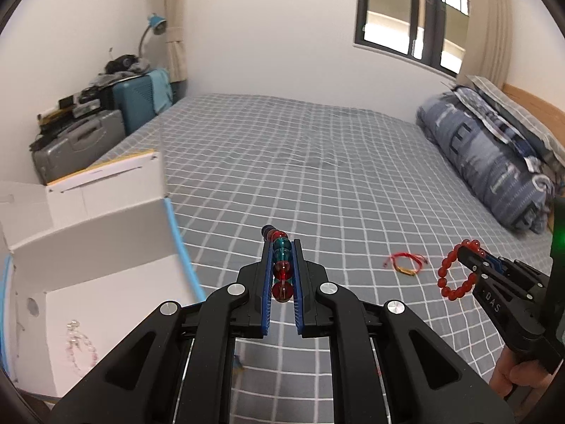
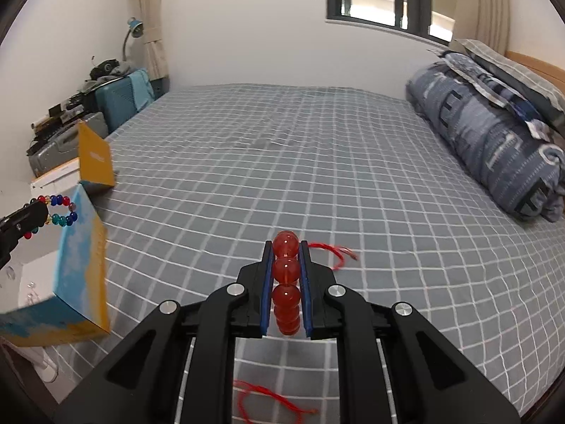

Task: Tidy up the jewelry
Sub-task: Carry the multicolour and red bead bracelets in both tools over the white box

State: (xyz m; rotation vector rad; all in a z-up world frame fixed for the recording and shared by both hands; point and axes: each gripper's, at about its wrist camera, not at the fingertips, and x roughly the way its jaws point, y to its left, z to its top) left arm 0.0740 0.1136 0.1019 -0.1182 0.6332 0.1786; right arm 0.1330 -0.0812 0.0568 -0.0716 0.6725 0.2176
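My left gripper (image 1: 281,244) is shut on a bracelet of red, teal and dark blue beads (image 1: 281,268), held above the bed. The right wrist view shows that bracelet (image 2: 60,210) hanging over the box's edge. The open box (image 1: 106,233), white inside and blue and yellow outside (image 2: 83,265), stands at the left. A pale pearl bracelet (image 1: 79,346) lies in it. My right gripper (image 2: 286,245) is shut on a red bead bracelet (image 2: 286,270), which hangs as a loop (image 1: 448,275) at the right. A red string bracelet (image 1: 406,265) lies on the sheet between the grippers.
The bed (image 1: 300,162) has a grey checked sheet. A rolled blue quilt (image 1: 494,166) and pillow lie along its right side. Suitcases and clutter (image 1: 91,120) are stacked beyond the box. Another red string (image 2: 268,402) lies under the right gripper.
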